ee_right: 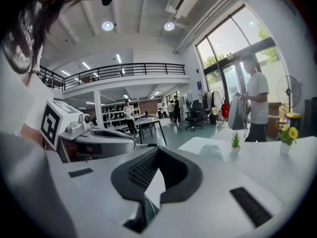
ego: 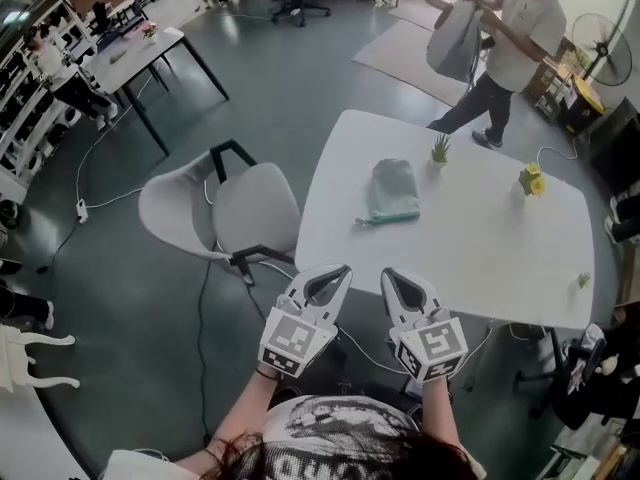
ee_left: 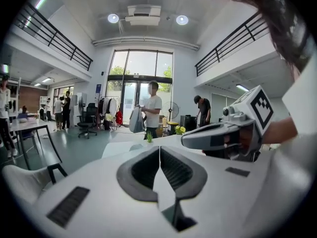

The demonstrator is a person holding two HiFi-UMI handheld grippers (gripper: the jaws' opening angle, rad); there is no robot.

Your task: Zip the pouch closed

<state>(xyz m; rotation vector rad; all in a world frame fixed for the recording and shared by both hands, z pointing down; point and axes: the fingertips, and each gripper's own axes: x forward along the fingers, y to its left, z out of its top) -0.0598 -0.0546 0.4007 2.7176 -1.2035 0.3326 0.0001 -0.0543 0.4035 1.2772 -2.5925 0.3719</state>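
Pouch [ego: 392, 190], grey-green, is seen lying flat on the white tabletop [ego: 480, 258], near the centre of the head view, with a teal strip along its lower side. A small potted plant [ego: 440, 149] is noted just above and right of it, and a yellow object [ego: 532, 179] farther right. Left hand-held gripper [ego: 338, 271] and right hand-held gripper [ego: 392, 274] are held side by side at lower centre, by the tabletop's lower edge, well apart from the pouch. Both pairs of jaws are pressed together, with nothing pinched. A grey chair [ego: 250, 208] is placed left of the tabletop.
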